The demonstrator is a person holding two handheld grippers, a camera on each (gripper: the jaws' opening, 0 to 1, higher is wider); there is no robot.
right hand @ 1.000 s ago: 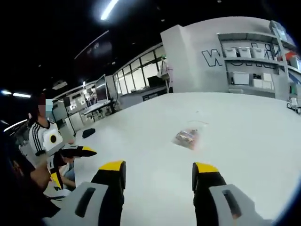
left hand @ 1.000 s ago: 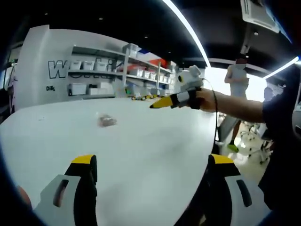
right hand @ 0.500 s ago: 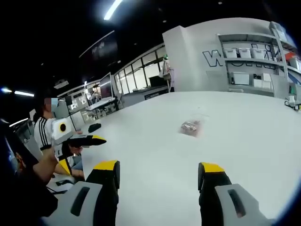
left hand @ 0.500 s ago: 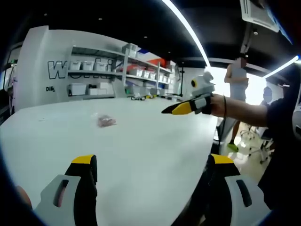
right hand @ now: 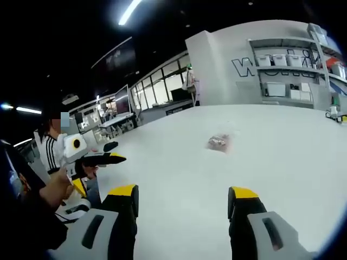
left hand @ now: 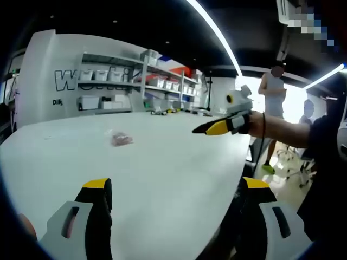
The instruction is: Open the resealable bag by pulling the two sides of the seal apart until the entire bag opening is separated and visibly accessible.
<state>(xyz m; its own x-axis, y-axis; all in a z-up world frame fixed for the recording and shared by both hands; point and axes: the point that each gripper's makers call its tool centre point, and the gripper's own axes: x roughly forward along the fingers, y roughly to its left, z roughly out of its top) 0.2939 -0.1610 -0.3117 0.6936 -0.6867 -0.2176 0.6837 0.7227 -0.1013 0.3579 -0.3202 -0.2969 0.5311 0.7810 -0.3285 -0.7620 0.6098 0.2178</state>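
Both grippers hover above the white table [left hand: 162, 179], nothing between their jaws. Left gripper [left hand: 173, 189] has its yellow-tipped jaws spread wide, and so does the right gripper [right hand: 183, 195]. Out ahead, the resealable bag [left hand: 121, 139] lies flat on the tabletop, well apart from both, something reddish-brown inside. Behind it, shelves [left hand: 114, 89] with white bins line the wall. A person [left hand: 275, 103] stands beyond the table's edge.

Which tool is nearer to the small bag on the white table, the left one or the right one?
Hard to tell. The bag lies far ahead of both the left tool and the right tool; neither touches it.
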